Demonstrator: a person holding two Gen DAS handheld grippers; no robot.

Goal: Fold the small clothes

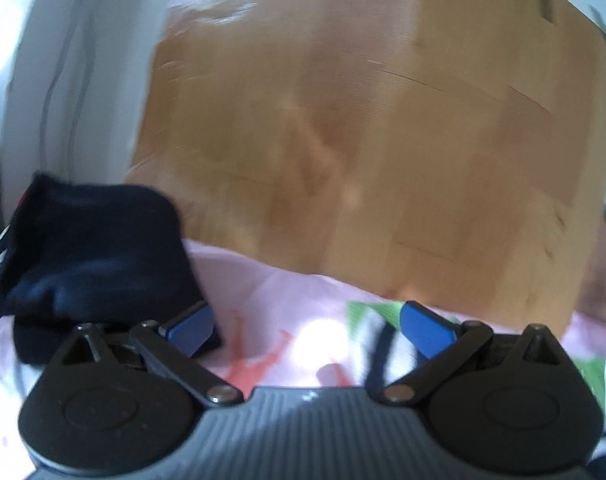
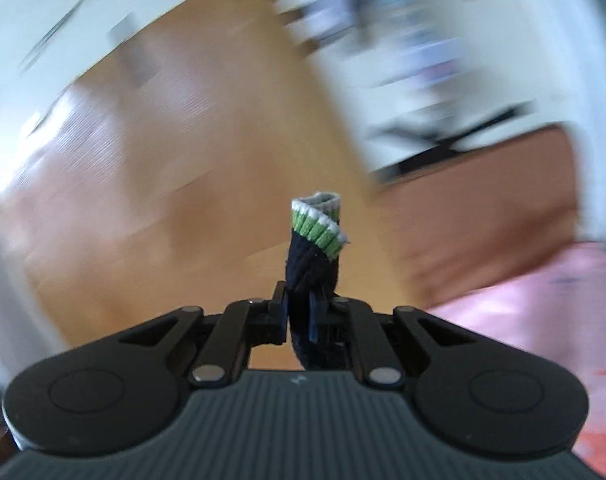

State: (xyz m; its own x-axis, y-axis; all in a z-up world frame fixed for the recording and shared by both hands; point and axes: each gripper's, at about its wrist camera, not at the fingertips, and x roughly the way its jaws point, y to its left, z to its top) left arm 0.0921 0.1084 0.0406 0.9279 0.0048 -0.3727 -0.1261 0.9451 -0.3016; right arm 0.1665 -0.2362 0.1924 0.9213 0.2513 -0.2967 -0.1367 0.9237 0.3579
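A person is working at a wooden table (image 1: 363,128) with a hand-held claw in each hand, and everything here is placed relative to the pink cloth (image 1: 287,304) that is lying along the table's near edge. The right gripper (image 2: 299,312) is clenching a dark navy sock (image 2: 313,264); the jaws are pinching it just below its cuff, which is banded green and white and is sticking up past the fingertips while the rest is hanging down behind them. That sock is being carried in the air above bare wood, off to the left of the pink cloth as the right wrist view shows it, and the heavy blur there suggests the hand is swinging fast. The left gripper (image 1: 307,328) is hovering released over the pink cloth, its blue pads (image 1: 423,330) standing wide apart with nothing between them. A folded dark garment (image 1: 91,248) is resting on the cloth's left end, and a green, white and dark striped piece (image 1: 379,332) is lying on the cloth below the left claw. The grip looks narrow and close to the cuff, so I judge a quick swing could be tugging the sock loose or leaving it twisted, making a neat fold harder. The open left claw, so near the folded garment, could also be nudging that pile undone if it sweeps sideways.
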